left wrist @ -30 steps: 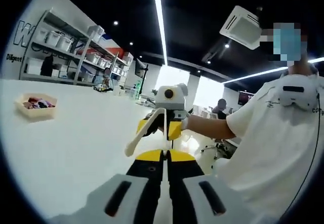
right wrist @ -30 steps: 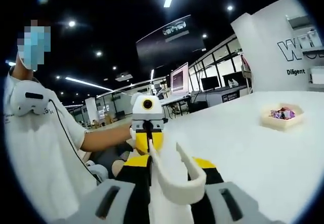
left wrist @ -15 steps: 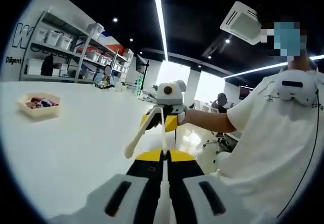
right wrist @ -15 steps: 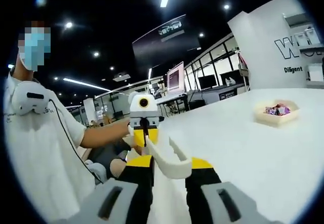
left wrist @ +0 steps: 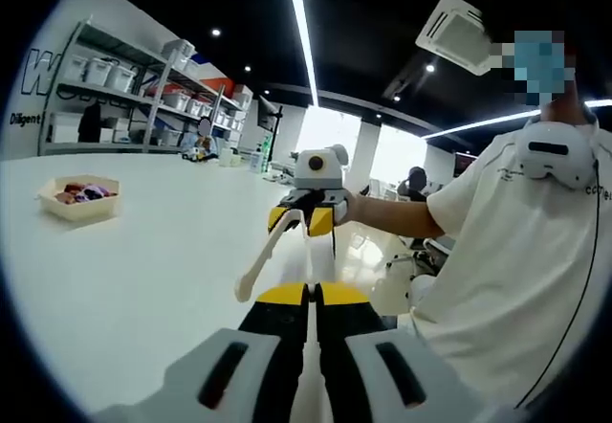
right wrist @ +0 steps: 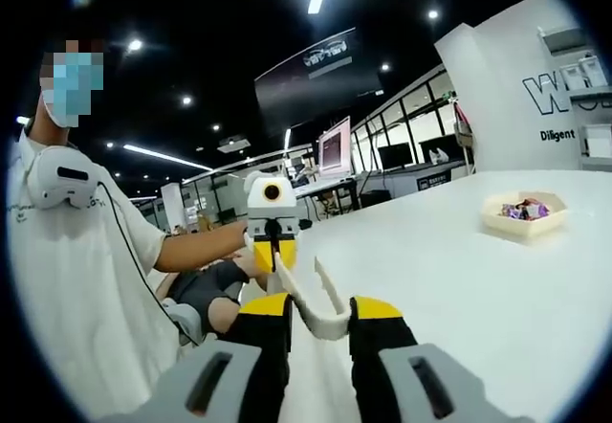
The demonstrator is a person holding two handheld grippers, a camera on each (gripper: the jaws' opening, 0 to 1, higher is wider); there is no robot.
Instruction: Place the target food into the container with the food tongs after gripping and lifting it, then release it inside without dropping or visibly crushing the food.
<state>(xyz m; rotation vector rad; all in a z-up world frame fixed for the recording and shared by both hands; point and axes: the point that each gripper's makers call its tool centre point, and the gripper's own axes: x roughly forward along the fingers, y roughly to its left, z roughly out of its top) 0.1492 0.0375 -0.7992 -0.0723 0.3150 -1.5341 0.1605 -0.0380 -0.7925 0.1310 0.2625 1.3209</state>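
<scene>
**Tongs drop lower betw. right fingers; both grippers held off the worktop**

Since 1 s ago the food tongs [right wrist: 320, 320] have sunk in the right gripper view. Their bend was big and low in frame then; now it sits smaller, right betw. the two yellow-tipped fingers [right wrist: 376, 308] of the right gripper [right wrist: 320, 306]. Those fingers are clamped on the tongs at the bend end, w/ both arms pointing fwd and spread apart. Nothing is held betw. the tong tips.

Left gripper view: right gripper [left wrist: 299, 219] faces the camera w/ the food tongs [left wrist: 256, 268] hanging from it. One arm slants down-left, the other runs nearly straight down. It's a bit higher in frame than before.

Left gripper [left wrist: 311, 294]: fingers pressed together, nothing betw. them, same as 1 s ago. In the right gripper view the left gripper [right wrist: 271, 256] also shows tips together.

Food pieces [left wrist: 84, 192], mixed colours, lie in a shallow beige hexagonal tray [left wrist: 57, 205] on the white worktop [left wrist: 143, 279], well apart from both grippers. Right gripper view has the tray [right wrist: 497, 220] far right w/ food pieces [right wrist: 524, 210] inside; can't tell what kind.

Person [left wrist: 497, 251] in a white tee holds both grippers. Shelving rack [left wrist: 124, 69] w/ bins stands behind the worktop.
</scene>
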